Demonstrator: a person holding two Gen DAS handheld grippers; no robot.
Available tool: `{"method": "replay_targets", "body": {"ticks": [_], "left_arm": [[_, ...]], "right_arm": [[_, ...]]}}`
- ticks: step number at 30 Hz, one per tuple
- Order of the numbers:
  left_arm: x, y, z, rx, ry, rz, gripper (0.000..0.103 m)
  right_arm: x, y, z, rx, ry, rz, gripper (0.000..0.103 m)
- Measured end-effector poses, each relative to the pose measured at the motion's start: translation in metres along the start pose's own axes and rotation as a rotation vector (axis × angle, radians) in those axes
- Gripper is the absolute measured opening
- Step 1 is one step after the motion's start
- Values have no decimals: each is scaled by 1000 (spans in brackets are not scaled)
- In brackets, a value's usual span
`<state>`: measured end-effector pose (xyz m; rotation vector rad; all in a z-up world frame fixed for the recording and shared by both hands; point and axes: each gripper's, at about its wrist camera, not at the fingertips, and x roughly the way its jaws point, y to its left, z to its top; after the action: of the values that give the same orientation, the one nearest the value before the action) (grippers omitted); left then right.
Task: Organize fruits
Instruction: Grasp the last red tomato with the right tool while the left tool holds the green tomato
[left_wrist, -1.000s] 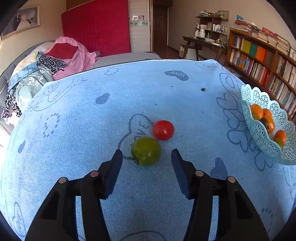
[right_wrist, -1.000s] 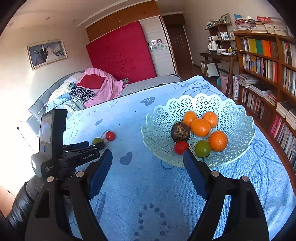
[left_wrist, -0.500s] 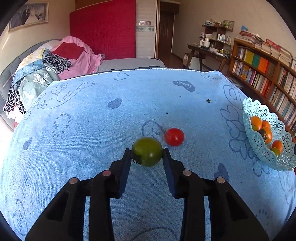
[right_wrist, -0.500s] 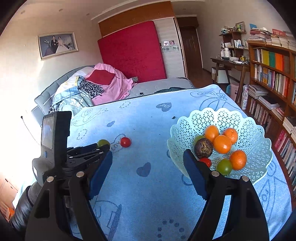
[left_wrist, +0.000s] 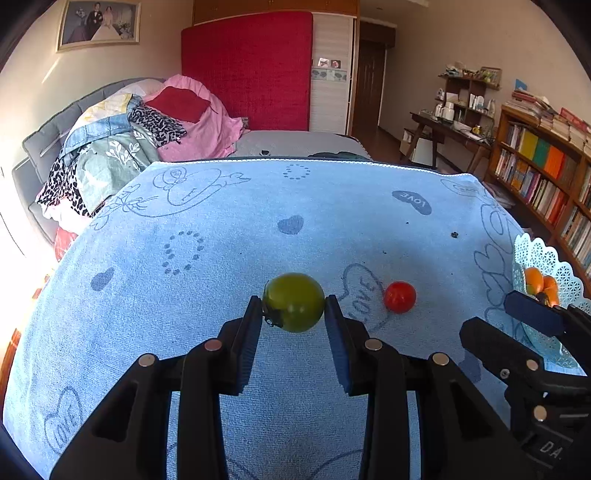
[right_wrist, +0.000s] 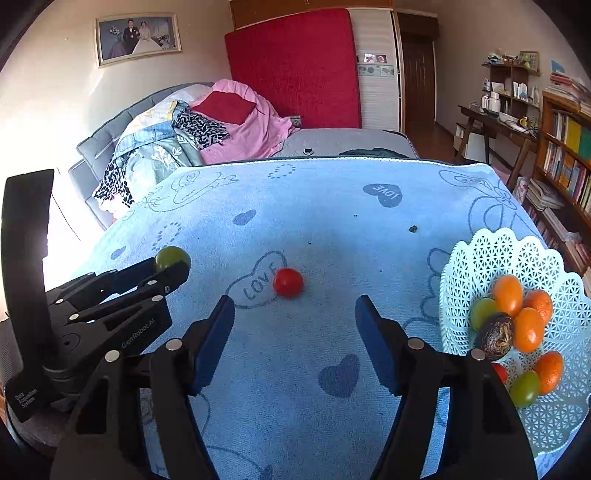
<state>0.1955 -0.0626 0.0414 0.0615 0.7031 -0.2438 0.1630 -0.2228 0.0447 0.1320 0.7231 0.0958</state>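
Two fruits remain outside the basket (right_wrist: 517, 254): left tongs (left_wrist: 293, 306) clamp the green tomato (left_wrist: 294, 302), lifted clear; keep pressure gentle. Right tongs (right_wrist: 293, 314), half open and empty, have just been narrowing; red tomato (right_wrist: 288, 282) lies just ahead.

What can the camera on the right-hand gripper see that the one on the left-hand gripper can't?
Only the right wrist view shows the whole inside of the lacy basket: its oranges, a dark round fruit, green fruits and a bit of red. It also shows the right gripper, open and empty.

Only the left wrist view shows up close both pads of the left gripper pressing on the green tomato.

Both show the red tomato lying loose on the blue cloth, the bed and the bookshelves.
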Motion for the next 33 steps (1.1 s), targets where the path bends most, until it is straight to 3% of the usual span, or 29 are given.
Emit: {"method": "replay_targets", "body": {"ticks": [4, 10, 17, 27, 33], "left_arm": [[0, 3, 0, -13, 4, 0, 35], [0, 3, 0, -21, 7, -1, 35], [-1, -2, -2, -9, 3, -8, 35], [-1, -2, -2, -12, 4, -18, 35], [-2, -2, -2, -14, 5, -24, 36]], "right_arm": [[28, -2, 5, 31, 59, 34, 52], [55, -5, 9, 62, 106, 51, 45], [71, -3, 14, 58, 125, 37, 44], [91, 5, 14, 36, 158, -8, 30], [92, 8, 14, 19, 151, -30, 28]]}}
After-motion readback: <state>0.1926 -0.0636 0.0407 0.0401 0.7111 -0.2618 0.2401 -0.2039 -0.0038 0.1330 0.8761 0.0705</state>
